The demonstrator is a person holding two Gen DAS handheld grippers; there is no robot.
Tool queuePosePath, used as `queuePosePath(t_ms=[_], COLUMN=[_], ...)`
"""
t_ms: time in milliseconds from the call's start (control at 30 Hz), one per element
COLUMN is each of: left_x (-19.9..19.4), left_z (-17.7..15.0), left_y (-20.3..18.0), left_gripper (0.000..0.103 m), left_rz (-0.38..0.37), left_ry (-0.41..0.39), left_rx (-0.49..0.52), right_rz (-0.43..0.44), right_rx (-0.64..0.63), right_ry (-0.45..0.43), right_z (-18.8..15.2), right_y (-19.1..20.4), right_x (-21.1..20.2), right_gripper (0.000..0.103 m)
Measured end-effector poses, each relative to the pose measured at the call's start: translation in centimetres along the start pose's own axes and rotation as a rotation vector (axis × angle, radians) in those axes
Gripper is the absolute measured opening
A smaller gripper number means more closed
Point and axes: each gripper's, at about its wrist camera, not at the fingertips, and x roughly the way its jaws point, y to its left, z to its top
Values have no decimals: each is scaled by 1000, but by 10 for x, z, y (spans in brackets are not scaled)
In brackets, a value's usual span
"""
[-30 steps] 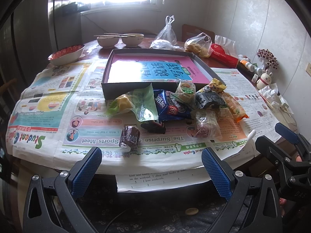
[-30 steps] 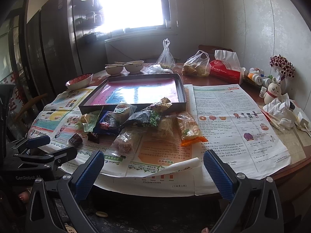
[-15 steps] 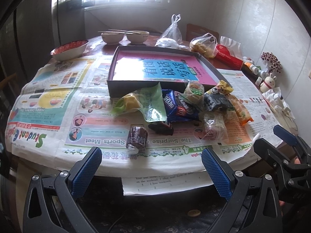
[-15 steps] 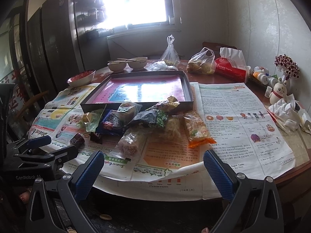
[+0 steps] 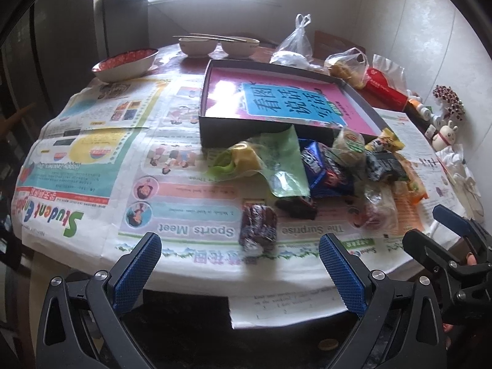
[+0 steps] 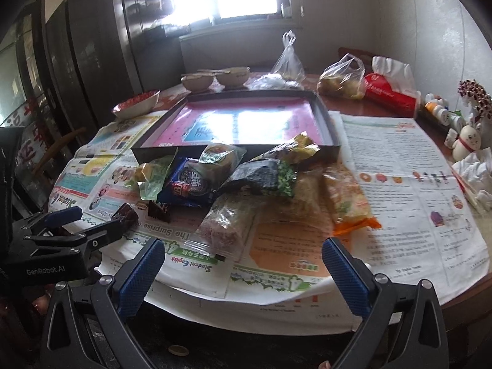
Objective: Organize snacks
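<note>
A pile of wrapped snacks lies on newspaper in front of a shallow dark box [image 5: 215, 132] [image 6: 233, 149] with a pink sheet inside. Nearest my left gripper [image 5: 240, 258] is a dark brown wrapped bar [image 5: 257, 226] [image 6: 124, 215], just beyond its open fingers. Behind it lie a small dark chocolate [image 5: 296, 207], a green-and-yellow packet [image 5: 261, 163] and a blue cookie pack [image 5: 326, 172] [image 6: 187, 184]. My right gripper [image 6: 243, 263] is open at the table edge, facing a clear bag of reddish snacks [image 6: 227, 224] and an orange packet [image 6: 350, 206].
Two bowls with chopsticks [image 5: 218, 44] and a red-lined bowl [image 5: 126, 64] stand at the back. Plastic bags [image 6: 341, 80], a red tissue pack [image 6: 390, 92] and small figurines [image 6: 467, 138] crowd the back right. Newspaper [image 5: 92, 153] covers the round table.
Both grippers have moved forward and up toward the table, so the snacks look nearer. Nothing on the table has shifted, and both stay open.
</note>
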Motion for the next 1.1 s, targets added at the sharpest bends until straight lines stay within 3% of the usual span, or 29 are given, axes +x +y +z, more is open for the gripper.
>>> queuePosePath(t_ms=[267,333,400,533,600,667,833,933,1000,1100], left_x=[10,11,14,19,22,25,32,35,36,36], left_z=[4,4,5,5,6,6,7,10,11,11], left_y=[-2,-3,-5,-7,-9,-11,-14,-15,-16,-16], left_gripper=[95,90,78,74,70,59,56,46,41,29], left_rz=[-3,-11,-22,-38,-49,-59,-64,-67,-58,-52], left_ry=[25,21,30,48,53,60,78,80,77,78], left_rx=[29,39,47,56,61,66,81,88,95,99], right_rz=[26,29,33,35,36,33,24,23,28,33], right_rx=[-10,-15,-11,-3,-6,-3,12,15,7,-4], right_ry=[62,69,80,102,116,128,136,130,125,119], right_z=[7,8,10,12,12,13,12,12,13,12], right_y=[8,11,11,12,14,14,11,9,10,10], right_x=[25,28,32,39,44,49,55,56,56,55], right_gripper=[103,103,102,96,88,81,71,63,51,46])
